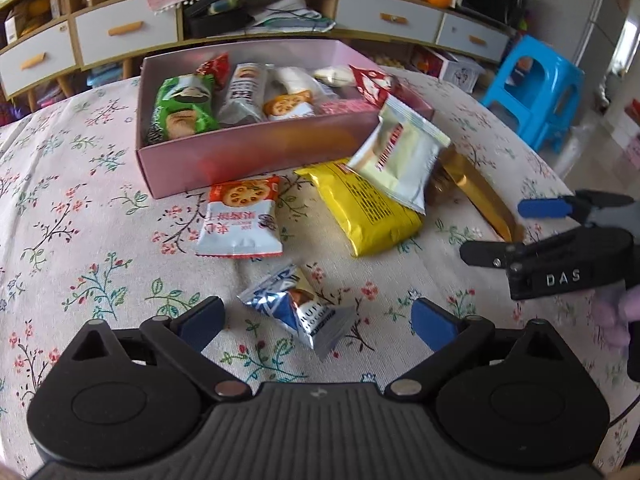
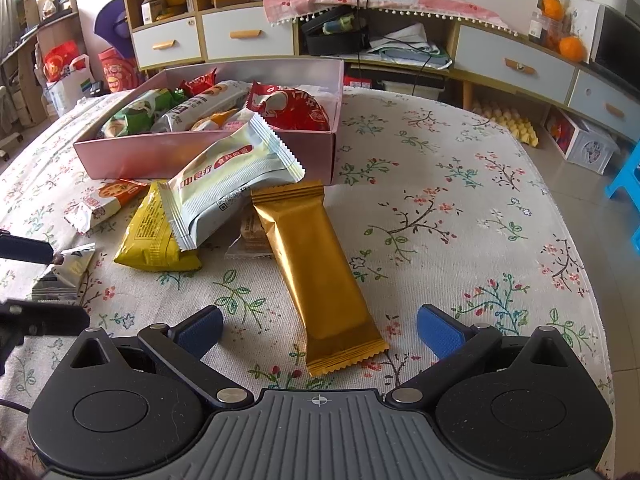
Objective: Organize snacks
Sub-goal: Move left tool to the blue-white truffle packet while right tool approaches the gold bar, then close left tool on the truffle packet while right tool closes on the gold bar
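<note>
A pink box (image 1: pixel 248 156) on the floral cloth holds several snack packets. In front of it lie an orange-white cracker packet (image 1: pixel 240 220), a yellow packet (image 1: pixel 368 208) with a pale silver packet (image 1: pixel 400 156) resting on it, and a long gold packet (image 2: pixel 320 264). My left gripper (image 1: pixel 316 324) is open, with a small blue-silver chocolate packet (image 1: pixel 296 312) lying between its fingers, untouched by the pads. My right gripper (image 2: pixel 320 332) is open too, and the near end of the gold packet lies between its fingers. In the left wrist view the right gripper (image 1: pixel 512 232) shows at the right edge.
The table's edge curves close on the right, with a blue plastic stool (image 1: pixel 536 88) on the floor beyond it. A low cabinet with drawers (image 2: pixel 248 36) stands behind the table. Bare cloth (image 2: pixel 460 216) stretches right of the gold packet.
</note>
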